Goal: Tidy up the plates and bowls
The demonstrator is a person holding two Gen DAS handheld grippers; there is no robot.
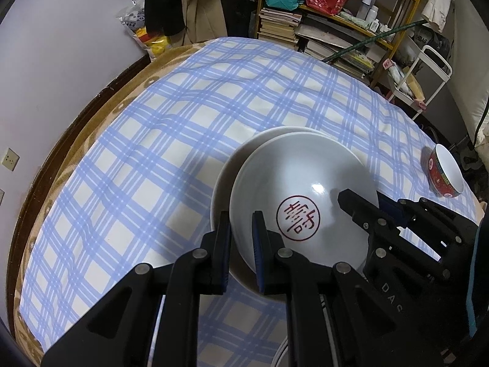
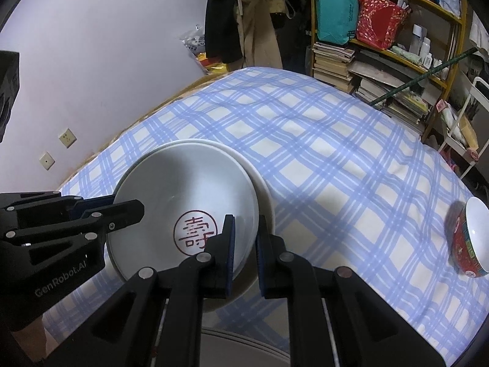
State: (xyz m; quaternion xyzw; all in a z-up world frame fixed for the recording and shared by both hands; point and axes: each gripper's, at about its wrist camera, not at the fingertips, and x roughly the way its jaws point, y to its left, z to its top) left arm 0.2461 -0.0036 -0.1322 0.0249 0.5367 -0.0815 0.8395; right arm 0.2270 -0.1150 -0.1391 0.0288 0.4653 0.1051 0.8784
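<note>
**A:** What is hidden or hard to make out?

**B:** The lower white plate (image 1: 226, 165) shows only as a crescent behind and beside the upper white plate (image 1: 305, 189), which covers the rest. Whether the two touch all round cannot be told. The near rim of the upper plate is blocked by black gripper linkages in both views. The shelf (image 2: 394, 52) of books and bags at the back is cluttered and cut off at the frame's edge.

**B:** Each claw is clamped on the upper plate's rim: the left gripper (image 1: 242, 232) on its left side, the right gripper (image 2: 245, 238) on its right side, a pad on either face.

**A:** And the containers?

**B:** The upper plate carries only a red circular character mark (image 1: 298, 217) in its centre. A red-patterned bowl (image 2: 469, 238) stands well apart on the blue checked tablecloth (image 2: 321, 140), near the right edge; the white interior that shows looks bare, though part is cut off.
</note>
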